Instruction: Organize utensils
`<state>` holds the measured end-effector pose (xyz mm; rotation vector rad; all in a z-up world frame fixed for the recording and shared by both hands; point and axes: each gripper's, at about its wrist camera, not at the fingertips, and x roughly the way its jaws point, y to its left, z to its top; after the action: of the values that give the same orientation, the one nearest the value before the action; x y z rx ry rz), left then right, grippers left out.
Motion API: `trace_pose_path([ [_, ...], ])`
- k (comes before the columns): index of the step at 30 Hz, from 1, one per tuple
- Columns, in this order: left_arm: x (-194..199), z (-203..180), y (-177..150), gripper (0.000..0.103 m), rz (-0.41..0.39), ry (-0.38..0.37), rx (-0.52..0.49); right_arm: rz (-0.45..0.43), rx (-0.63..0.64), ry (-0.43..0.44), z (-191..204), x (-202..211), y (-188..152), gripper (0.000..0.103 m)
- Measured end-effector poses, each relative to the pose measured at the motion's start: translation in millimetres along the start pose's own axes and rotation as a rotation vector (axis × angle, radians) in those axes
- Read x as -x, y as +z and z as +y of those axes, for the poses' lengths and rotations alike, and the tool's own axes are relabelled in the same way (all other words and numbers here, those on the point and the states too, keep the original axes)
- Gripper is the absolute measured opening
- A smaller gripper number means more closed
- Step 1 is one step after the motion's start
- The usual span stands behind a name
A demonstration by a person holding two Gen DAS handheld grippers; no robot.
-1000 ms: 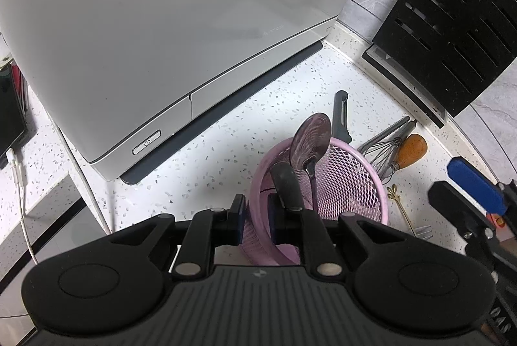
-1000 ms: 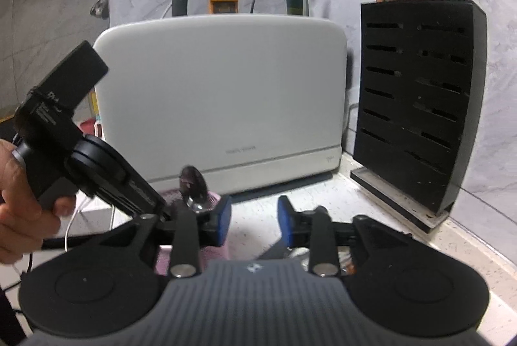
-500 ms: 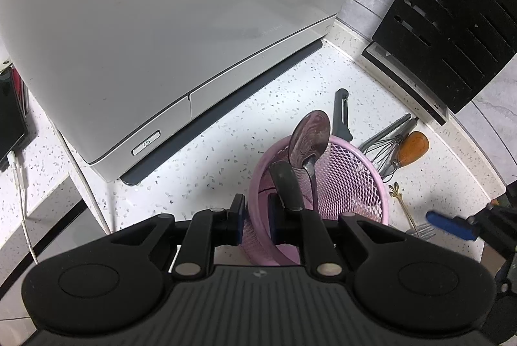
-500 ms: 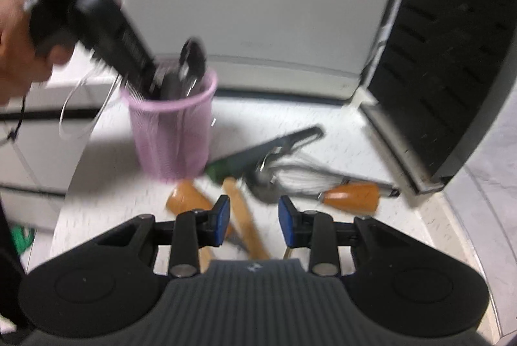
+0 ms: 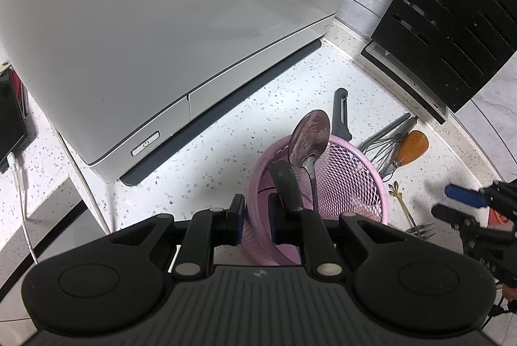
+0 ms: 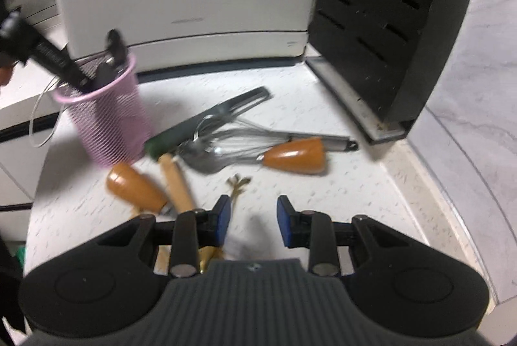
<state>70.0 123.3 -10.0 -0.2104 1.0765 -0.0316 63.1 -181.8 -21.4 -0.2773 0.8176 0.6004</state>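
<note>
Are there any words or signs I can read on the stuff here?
No words can be read.
Power symbol, a circle with a short line: on the small button at the front corner of the big white appliance.
Faint grey lettering on the appliance's front: too blurred to read.
Tiny logo on each black gripper body: too small to read.

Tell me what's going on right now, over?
Left gripper clamped on pink mesh cup's rim, spoon inside. Right gripper open, empty, above gold fork. Wooden-handled whisk lies close by.
</note>
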Motion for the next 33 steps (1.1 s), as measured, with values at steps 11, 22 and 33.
trace_pose_path([
  [11, 0, 3, 0, 0.018, 0.002, -0.003, 0.007, -0.023, 0.100, 0.026, 10, -8, 19, 0.029],
  [22, 1, 2, 0, 0.018, -0.001, -0.001, 0.003, 0.008, 0.407, 0.032, 64, -36, 26, 0.028],
  [33, 2, 0, 1, 0.018, -0.003, -0.003, 0.005, -0.010, 0.715, -0.108, 106, -53, 5, 0.021],
])
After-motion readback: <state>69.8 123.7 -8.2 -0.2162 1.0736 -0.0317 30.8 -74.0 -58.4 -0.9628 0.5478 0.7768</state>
